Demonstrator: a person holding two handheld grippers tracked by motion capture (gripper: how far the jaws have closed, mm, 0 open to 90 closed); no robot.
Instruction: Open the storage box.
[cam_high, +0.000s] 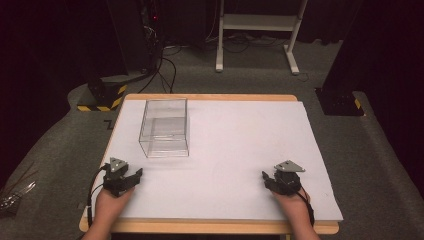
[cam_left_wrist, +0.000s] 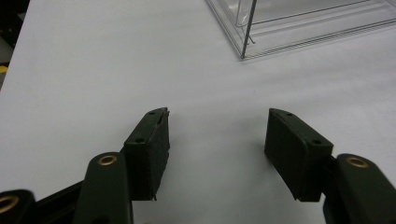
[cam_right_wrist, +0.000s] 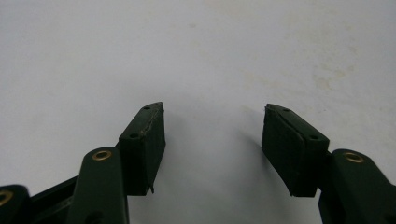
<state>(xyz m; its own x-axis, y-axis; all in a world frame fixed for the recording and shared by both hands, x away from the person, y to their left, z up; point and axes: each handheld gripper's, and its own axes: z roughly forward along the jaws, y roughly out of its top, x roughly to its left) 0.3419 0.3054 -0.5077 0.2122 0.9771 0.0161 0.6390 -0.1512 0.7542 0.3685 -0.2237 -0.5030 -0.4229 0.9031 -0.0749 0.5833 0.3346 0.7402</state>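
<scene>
Clear box near table's far-left edge; both hand-held grippers wide open, empty.

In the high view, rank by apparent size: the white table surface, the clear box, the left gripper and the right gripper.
1. White table surface
2. Clear box
3. Left gripper and right gripper: these look alike in size, so no ranking between them.

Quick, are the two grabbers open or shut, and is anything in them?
Left gripper: open, nothing between its fingers, clear box ahead.
Right gripper: open, holding nothing, over the white table.
</scene>
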